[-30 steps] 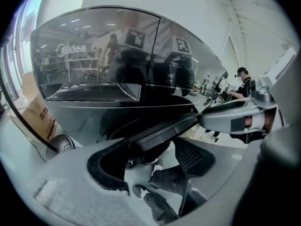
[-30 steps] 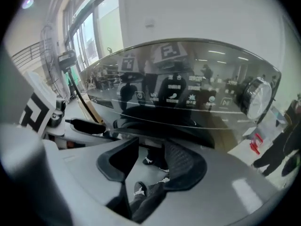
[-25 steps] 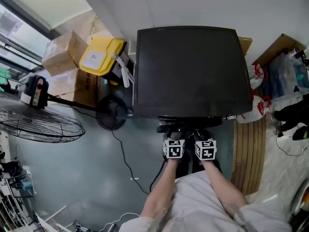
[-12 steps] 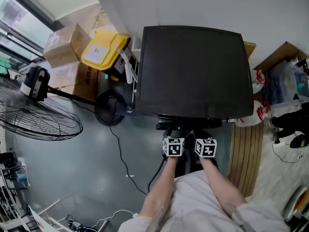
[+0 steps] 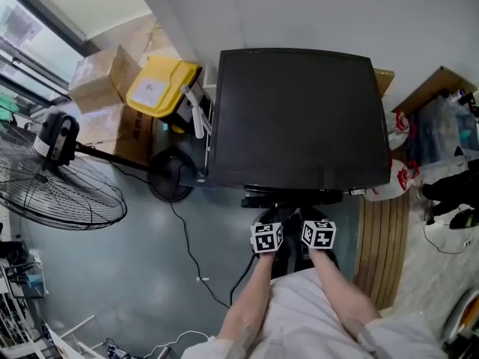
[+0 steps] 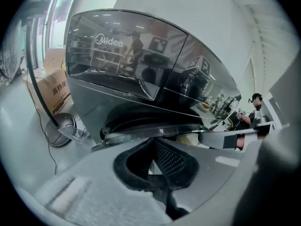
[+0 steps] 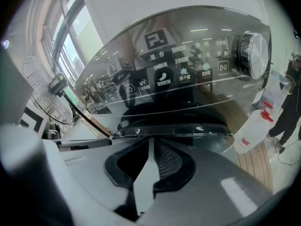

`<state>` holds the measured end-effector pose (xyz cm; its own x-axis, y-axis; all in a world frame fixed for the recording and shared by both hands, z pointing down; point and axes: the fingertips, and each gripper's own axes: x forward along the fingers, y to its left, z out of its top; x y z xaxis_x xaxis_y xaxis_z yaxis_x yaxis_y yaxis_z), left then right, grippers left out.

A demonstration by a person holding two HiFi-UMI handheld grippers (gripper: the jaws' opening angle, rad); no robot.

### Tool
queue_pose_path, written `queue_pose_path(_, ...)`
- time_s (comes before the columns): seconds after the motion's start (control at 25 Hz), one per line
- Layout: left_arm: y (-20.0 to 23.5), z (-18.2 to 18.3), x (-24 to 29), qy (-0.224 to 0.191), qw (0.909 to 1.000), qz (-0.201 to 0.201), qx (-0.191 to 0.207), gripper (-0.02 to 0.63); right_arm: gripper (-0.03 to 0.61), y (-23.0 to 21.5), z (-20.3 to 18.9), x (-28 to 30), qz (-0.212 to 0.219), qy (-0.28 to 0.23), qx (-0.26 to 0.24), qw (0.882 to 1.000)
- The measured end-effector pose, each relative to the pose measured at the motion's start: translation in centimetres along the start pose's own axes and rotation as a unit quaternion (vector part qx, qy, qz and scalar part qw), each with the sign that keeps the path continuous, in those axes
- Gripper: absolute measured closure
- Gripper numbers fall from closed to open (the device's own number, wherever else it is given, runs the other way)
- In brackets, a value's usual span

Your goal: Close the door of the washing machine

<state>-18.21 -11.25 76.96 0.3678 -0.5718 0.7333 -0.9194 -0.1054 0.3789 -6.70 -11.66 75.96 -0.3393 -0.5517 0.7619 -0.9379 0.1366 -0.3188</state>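
Observation:
The black washing machine (image 5: 296, 114) fills the middle of the head view, seen from above. Its glossy control panel (image 7: 188, 74) and the round door rim (image 7: 174, 128) below it stand close ahead in the right gripper view. The same door rim (image 6: 155, 131) lies just beyond the jaws in the left gripper view. Both grippers hang side by side at the machine's front. My left gripper (image 6: 153, 142) is shut, pads together with nothing between them. My right gripper (image 7: 150, 142) is closing, a thin empty gap still showing. Whether the door is latched is hidden.
A standing fan (image 5: 52, 193) and its base are at the left, with a cable (image 5: 191, 253) trailing over the grey floor. Cardboard boxes (image 5: 101, 77) and a yellow-lidded bin (image 5: 159, 87) stand left of the machine. A slatted wooden board (image 5: 382, 238) and bags (image 5: 441, 126) lie right.
Both grippers stay in front of the machine's door. The left marker cube has rolled slightly. The head view has shifted a little.

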Motion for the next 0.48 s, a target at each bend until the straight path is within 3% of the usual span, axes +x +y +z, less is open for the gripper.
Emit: queue_pose_path(0.48,-0.6,1.2,0.5,-0.035,0.9993,-0.008,-0.012,0.609,0.575,0.5,0.5,0.5,-0.012,0.003,0.016,1.0)
